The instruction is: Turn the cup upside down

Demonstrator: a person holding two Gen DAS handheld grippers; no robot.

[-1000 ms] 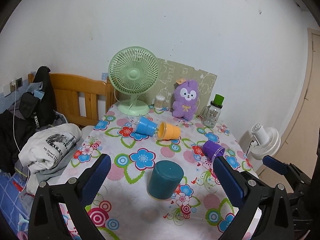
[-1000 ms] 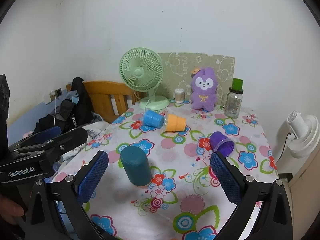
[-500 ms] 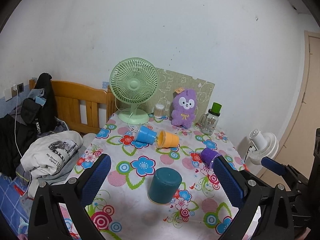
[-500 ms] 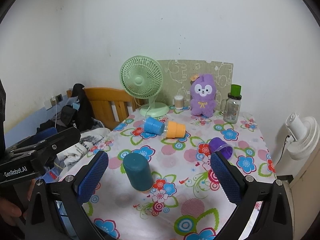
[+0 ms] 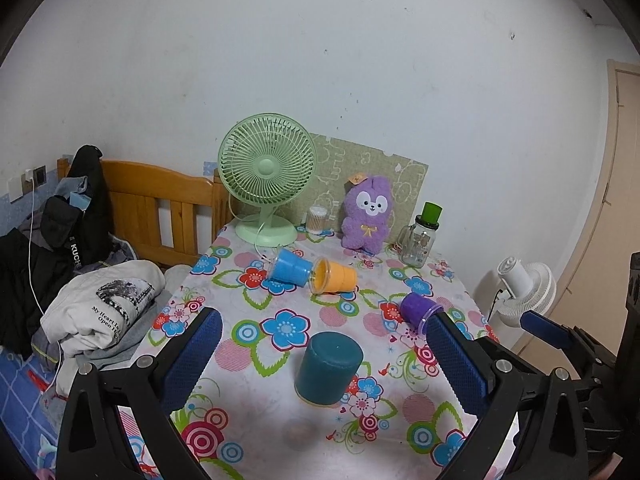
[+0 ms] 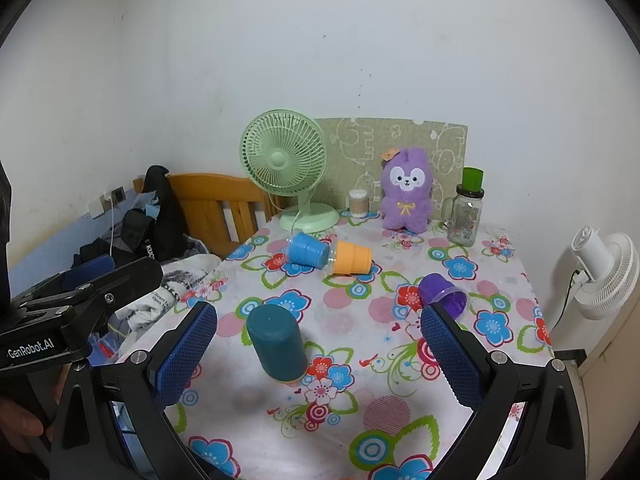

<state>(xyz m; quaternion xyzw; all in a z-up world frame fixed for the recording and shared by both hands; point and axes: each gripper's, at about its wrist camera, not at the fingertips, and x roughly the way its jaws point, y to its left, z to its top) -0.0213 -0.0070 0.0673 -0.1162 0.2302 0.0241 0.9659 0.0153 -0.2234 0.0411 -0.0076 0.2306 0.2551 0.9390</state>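
A dark teal cup (image 5: 329, 368) stands upside down, mouth on the floral tablecloth, also in the right wrist view (image 6: 277, 347). A blue cup (image 5: 289, 270), an orange cup (image 5: 334, 276) and a purple cup (image 5: 419, 310) lie on their sides farther back. My left gripper (image 5: 320, 356) is open and empty, pulled back above the table's near edge, with the teal cup seen between its blue pads. My right gripper (image 6: 318, 350) is open and empty, level with it. The left gripper shows at the left of the right wrist view (image 6: 84, 288).
A green fan (image 5: 267, 178), a purple plush toy (image 5: 366, 214), a glass jar with a green lid (image 5: 420, 236) and a small swab jar (image 5: 316, 220) stand along the table's back edge. A wooden bed frame with clothes (image 5: 100, 320) is left. A white fan (image 5: 524, 292) is right.
Both grippers have drawn back and up from the table, so the cups look smaller and farther away. Both stay open. The cups have not moved.
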